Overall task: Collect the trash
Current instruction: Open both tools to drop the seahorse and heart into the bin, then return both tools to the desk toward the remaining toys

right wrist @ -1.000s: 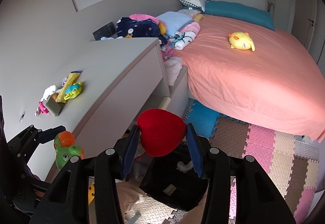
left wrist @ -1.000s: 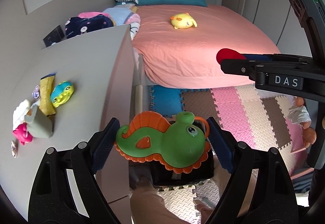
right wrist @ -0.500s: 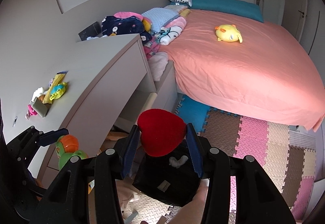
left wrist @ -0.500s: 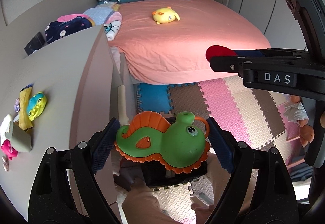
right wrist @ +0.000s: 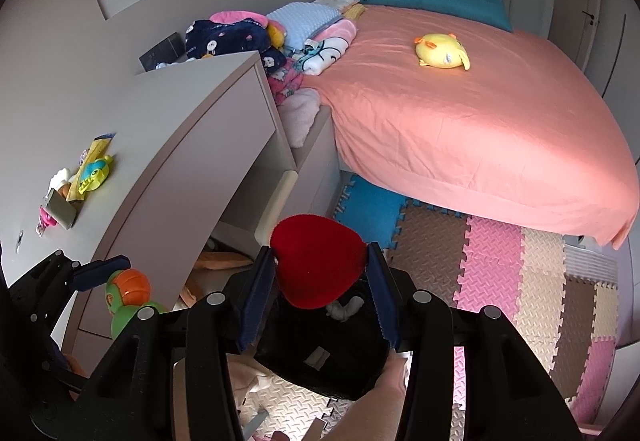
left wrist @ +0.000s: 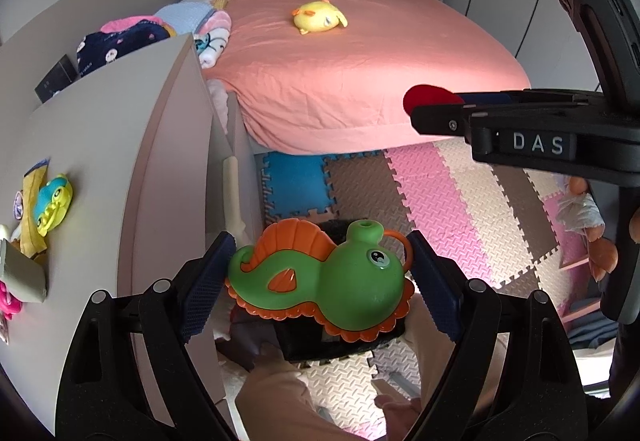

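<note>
Green-orange seahorse toy (left wrist: 320,281); red heart (right wrist: 318,267); pink bedsheet (right wrist: 480,129).

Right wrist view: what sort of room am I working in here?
Most likely a child's bedroom: a bed with a pink sheet, a yellow plush toy lying on it, and coloured foam puzzle mats covering the floor beside it.

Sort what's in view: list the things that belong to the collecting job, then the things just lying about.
In the job:
- green seahorse toy in the left gripper
- red heart between the right gripper's opening jaws
- black bin below

Lying about:
- yellow plush on the bed
- small toys on the desk
</note>
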Available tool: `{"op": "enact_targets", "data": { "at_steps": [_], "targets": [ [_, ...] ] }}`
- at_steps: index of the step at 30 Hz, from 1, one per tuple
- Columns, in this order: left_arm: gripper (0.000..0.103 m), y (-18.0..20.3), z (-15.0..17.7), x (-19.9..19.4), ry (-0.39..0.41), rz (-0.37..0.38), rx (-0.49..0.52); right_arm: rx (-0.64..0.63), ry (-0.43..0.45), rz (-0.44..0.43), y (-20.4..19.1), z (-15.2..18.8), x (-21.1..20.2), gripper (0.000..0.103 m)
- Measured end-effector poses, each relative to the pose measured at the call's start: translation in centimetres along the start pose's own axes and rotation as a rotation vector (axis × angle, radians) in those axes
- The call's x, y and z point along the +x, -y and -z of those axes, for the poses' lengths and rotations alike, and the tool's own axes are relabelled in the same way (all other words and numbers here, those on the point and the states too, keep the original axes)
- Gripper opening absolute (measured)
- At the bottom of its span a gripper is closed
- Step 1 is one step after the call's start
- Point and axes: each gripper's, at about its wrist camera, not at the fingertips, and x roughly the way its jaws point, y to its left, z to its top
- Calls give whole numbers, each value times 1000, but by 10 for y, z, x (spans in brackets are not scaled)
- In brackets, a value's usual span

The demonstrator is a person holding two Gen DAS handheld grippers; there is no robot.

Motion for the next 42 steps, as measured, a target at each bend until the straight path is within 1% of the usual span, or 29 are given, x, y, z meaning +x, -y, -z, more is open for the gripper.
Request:
{"op": "enact_targets", "data": {
  "at_steps": [1, 2, 3, 6, 14, 27, 35, 42],
  "targets": [
    [87, -1, 0, 1, -12, -6, -4, 3, -1, 7, -1, -1, 0, 61],
    [95, -2, 1, 1, -19, -19, -9, 5, 6, 18, -1, -1, 0, 73],
    [97, -4, 3, 1, -23, -35, -14, 4, 18, 37, -1, -2, -1, 80],
    [97, -10, 7, -2, -24, -63, -22, 1, 23, 52, -4, -3, -1, 84],
    [97, -25, 12, -8, -15, -88, -51, -8, 15, 45, -8, -2, 1, 85],
    [97, -32, 17, -14, -4, -87, -75, -22, 13, 36, -21, -3, 0, 85],
    [97, -47, 24, -27, 10, -110, -106, -47, 18, 11, -42, -7, 0, 85],
    [97, -71, 33, -47, 30, -162, -144, -81, 28, -34, -72, -13, 1, 85]
  ]
}}
